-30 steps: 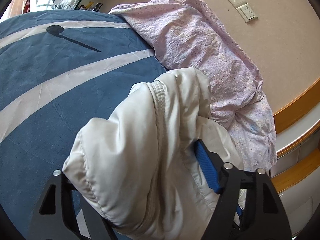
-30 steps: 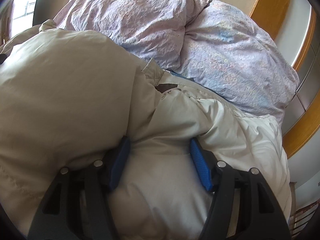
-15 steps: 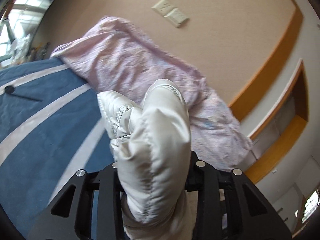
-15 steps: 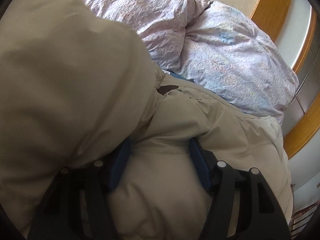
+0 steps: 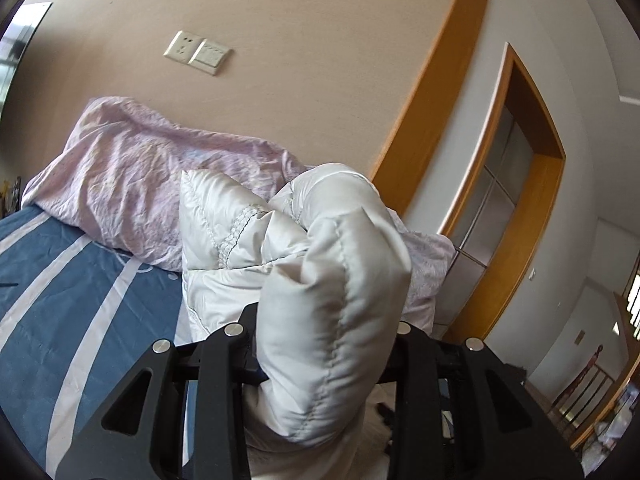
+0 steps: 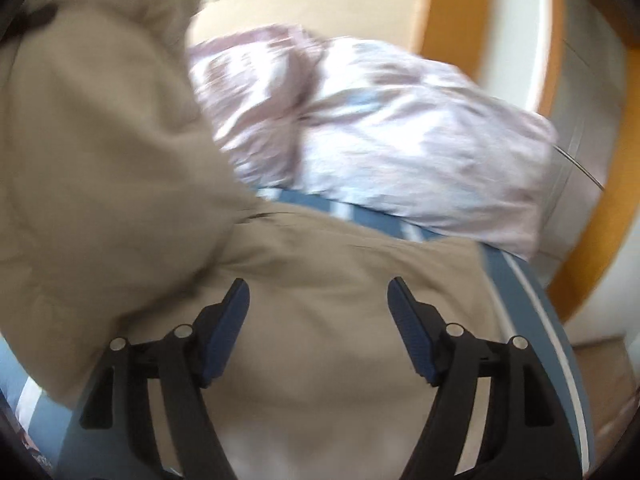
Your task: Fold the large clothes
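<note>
A puffy cream down jacket [image 5: 320, 280] lies on a blue bed with white stripes [image 5: 60, 288]. My left gripper [image 5: 324, 328] is shut on a thick padded fold of the jacket and holds it raised, so the fold bulges up between the fingers. In the right wrist view the jacket [image 6: 320, 320] looks beige and spreads under my right gripper [image 6: 318, 300]. The right jaws stand wide apart above the fabric, blue pads [image 6: 224, 332] bare. A lifted part of the jacket [image 6: 100, 140] hangs at the left of that blurred view.
A crumpled pink-lilac quilt [image 5: 140, 184] is heaped at the head of the bed against the tan wall; it also shows in the right wrist view [image 6: 380, 148]. A wall socket and switch [image 5: 198, 52] sit above it. A wood-framed doorway [image 5: 520, 208] stands to the right.
My left gripper has lifted and tilted up with the jacket fold, so more wall shows. My right gripper has let go of the jacket, opened wide and moved, blurring its view.
</note>
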Action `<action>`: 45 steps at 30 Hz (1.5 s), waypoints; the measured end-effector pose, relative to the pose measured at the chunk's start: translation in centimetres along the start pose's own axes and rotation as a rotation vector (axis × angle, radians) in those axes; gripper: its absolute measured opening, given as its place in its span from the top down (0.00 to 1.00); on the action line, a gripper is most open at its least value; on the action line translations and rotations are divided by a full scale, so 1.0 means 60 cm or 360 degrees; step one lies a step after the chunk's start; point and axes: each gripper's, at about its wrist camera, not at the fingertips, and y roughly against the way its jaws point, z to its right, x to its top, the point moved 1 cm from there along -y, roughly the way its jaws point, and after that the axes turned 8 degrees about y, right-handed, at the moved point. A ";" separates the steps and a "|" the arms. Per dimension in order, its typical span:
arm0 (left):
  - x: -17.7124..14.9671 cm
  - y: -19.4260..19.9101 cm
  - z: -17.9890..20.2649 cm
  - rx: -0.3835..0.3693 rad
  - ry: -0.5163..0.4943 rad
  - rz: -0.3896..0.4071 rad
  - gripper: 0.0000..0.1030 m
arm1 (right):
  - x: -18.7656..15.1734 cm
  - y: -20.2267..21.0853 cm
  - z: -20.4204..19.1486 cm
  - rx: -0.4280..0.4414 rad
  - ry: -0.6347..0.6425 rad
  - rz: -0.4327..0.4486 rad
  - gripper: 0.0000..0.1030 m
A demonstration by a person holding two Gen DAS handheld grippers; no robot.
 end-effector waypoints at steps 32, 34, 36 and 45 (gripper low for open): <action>-0.366 -0.221 0.318 -0.0186 -0.1062 -0.0562 0.56 | -0.046 0.038 0.373 0.0425 -0.0795 0.0005 0.27; -0.389 -0.225 0.327 -0.0166 -0.1154 -0.0543 0.55 | -0.024 0.027 0.366 0.0552 -0.0788 0.0001 0.27; -0.406 -0.228 0.331 -0.0157 -0.1219 -0.0536 0.54 | -0.003 0.009 0.356 0.0643 -0.0772 -0.0032 0.27; -0.451 -0.241 0.336 -0.0148 -0.1394 -0.0561 0.53 | 0.041 -0.084 0.311 0.0801 -0.0668 -0.0290 0.28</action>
